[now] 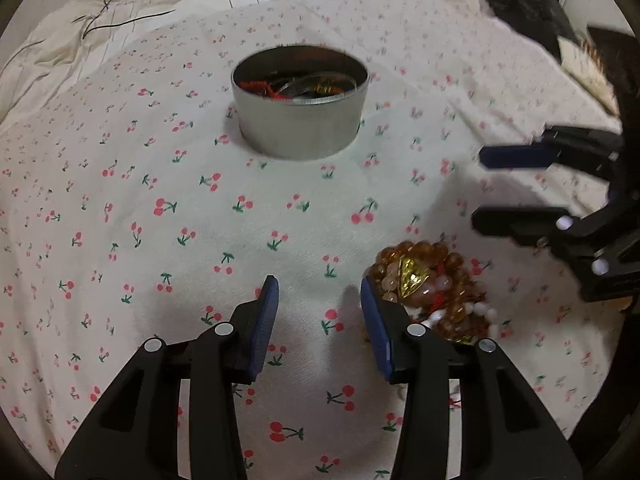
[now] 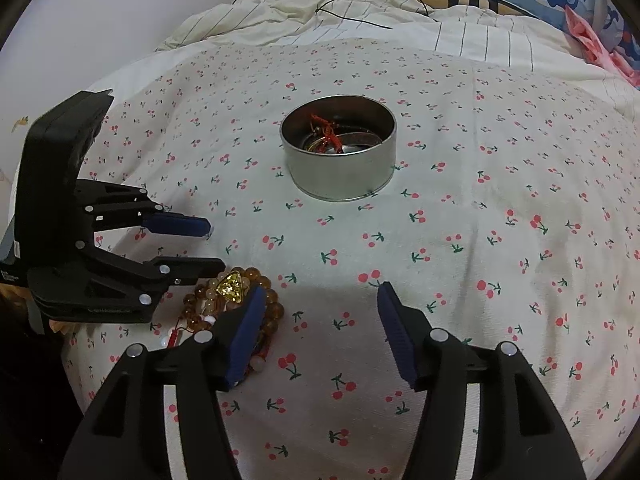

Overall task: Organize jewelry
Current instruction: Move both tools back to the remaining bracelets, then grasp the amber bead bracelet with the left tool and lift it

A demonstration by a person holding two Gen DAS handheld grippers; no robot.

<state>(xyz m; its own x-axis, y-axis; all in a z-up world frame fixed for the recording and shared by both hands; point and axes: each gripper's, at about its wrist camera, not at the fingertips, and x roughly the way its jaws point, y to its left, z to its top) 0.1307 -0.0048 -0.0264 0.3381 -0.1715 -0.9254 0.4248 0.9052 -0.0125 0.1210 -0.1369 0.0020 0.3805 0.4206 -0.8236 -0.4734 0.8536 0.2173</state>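
Both grippers are hanging over the cherry-print bedspread. The left gripper is standing released, jaws parted on nothing, the bead bracelet heap lying just outside its right-hand finger. The right gripper is likewise gaping empty, its left-hand finger overlapping that heap. The round tin, already holding red-corded pieces, is sitting well beyond. A clean pick is probably calling for one gripper straddling the beads squarely before clenching, the other staying clear.
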